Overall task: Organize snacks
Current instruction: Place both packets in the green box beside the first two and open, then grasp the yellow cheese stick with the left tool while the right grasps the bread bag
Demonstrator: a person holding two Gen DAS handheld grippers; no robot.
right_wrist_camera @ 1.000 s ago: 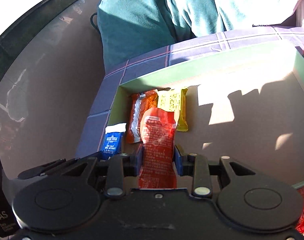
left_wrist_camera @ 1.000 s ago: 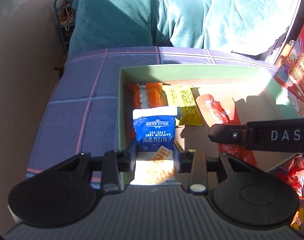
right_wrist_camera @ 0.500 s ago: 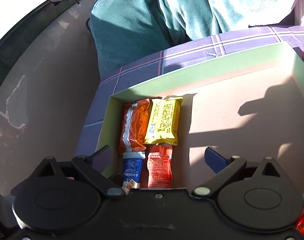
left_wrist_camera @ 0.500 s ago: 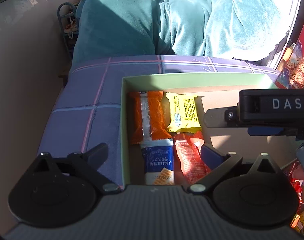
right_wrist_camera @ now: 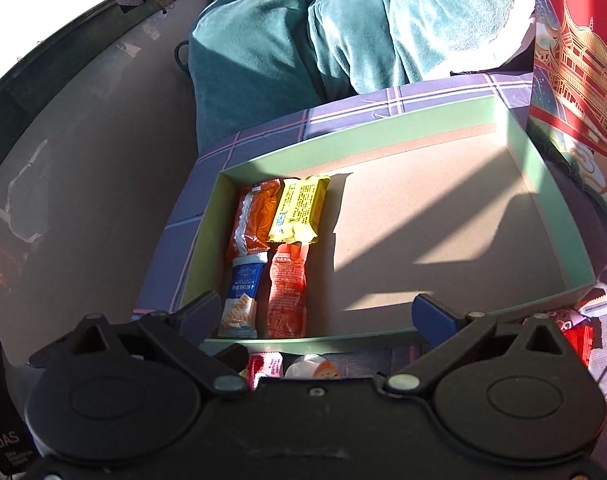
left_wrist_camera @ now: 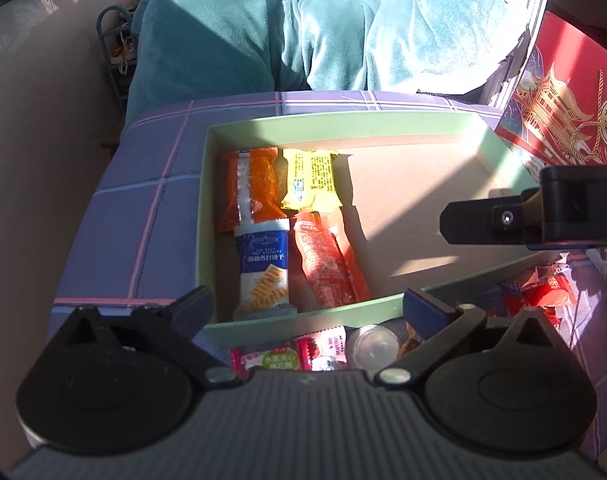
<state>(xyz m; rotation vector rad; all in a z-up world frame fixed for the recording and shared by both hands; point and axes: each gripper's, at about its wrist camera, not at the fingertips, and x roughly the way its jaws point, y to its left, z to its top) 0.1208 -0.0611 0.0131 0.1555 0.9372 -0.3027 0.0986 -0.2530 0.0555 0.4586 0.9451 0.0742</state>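
A green box (left_wrist_camera: 343, 130) (right_wrist_camera: 383, 130) holds an orange packet (left_wrist_camera: 251, 188) (right_wrist_camera: 255, 212), a yellow packet (left_wrist_camera: 309, 178) (right_wrist_camera: 299, 208), a blue soda-biscuit packet (left_wrist_camera: 263, 268) (right_wrist_camera: 241, 296) and a red packet (left_wrist_camera: 327, 260) (right_wrist_camera: 287, 292) at its left end. My left gripper (left_wrist_camera: 307, 304) is open and empty, above the box's near wall. My right gripper (right_wrist_camera: 315, 312) is open and empty, also at the near wall. The right gripper's side shows in the left wrist view (left_wrist_camera: 543, 216).
Loose snacks lie in front of the box: pink packets (left_wrist_camera: 287, 356) (right_wrist_camera: 263, 366) and a jelly cup (left_wrist_camera: 371, 346) (right_wrist_camera: 311, 366). More red wrappers (left_wrist_camera: 543, 292) lie to the right. A red gift bag (left_wrist_camera: 571, 96) stands far right. The box sits on a purple plaid cloth (left_wrist_camera: 143, 208).
Both grippers let go of their packets: blue biscuits from the left, red packet from the right. Both opened and drew back from the box. The packets now lie inside.
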